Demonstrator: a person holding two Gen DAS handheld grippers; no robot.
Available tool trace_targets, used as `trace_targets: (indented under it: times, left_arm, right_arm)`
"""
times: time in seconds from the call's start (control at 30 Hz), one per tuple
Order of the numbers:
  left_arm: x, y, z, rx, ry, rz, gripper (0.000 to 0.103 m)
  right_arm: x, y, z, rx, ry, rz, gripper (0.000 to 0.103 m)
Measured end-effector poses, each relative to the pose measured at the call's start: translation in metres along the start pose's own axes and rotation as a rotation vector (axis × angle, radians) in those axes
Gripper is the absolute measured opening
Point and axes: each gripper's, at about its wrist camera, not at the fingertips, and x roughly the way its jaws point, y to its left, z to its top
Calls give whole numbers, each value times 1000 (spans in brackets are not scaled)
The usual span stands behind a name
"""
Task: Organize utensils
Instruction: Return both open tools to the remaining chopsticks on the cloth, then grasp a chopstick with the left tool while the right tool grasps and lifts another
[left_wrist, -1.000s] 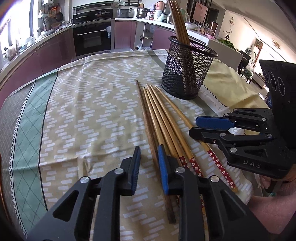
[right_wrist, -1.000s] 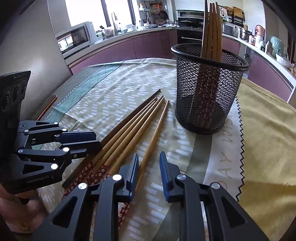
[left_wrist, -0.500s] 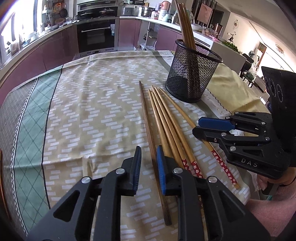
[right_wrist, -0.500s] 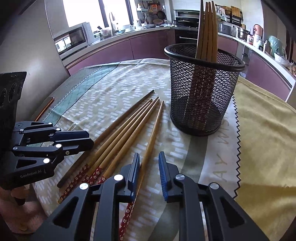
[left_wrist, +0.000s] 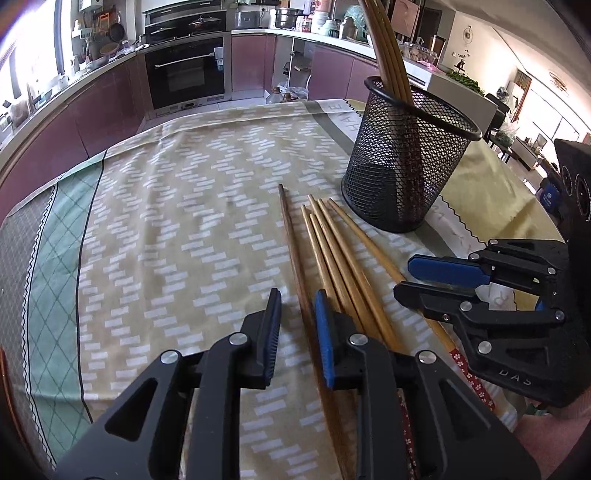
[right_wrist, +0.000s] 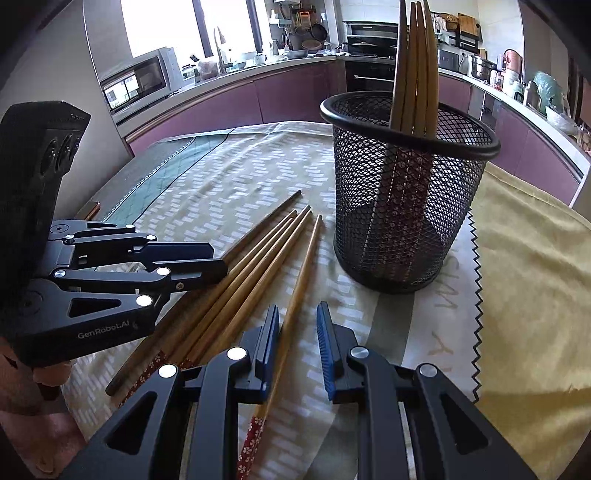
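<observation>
Those chopsticks (left_wrist: 332, 258) look light, stiff and a bit slick, so I reckon they'd roll unless you pinch one near the thicker patterned end, low against the tablecloth (left_wrist: 166, 240). Five are lying loose in a rough fan just in front of the black mesh cup (left_wrist: 402, 166), four pale bamboo with red flowery ends plus one darker brown, and a few more are standing in the cup. Both the left gripper (left_wrist: 297, 325) and right gripper (right_wrist: 297, 339) are slightly parted and gripping nothing, each just straddling a stick.
</observation>
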Motion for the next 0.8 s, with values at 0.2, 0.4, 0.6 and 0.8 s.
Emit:
trace_targets:
  times: [0.2, 0.4, 0.6, 0.8]
  left_arm:
    - [8, -1, 10, -6, -2, 18, 16]
    - [10, -1, 12, -42, -8, 22, 9]
    - [6, 1, 9, -79, -17, 12, 8]
    - [-11, 4, 4, -87, -43, -5, 8]
  right_arm:
    - [3, -1, 5, 4, 0, 3, 19]
    - [4, -5, 5, 33, -2, 23, 9]
    - [2, -10, 5, 57, -5, 39, 7]
    - [-4, -14, 2, 69, -11, 57, 6]
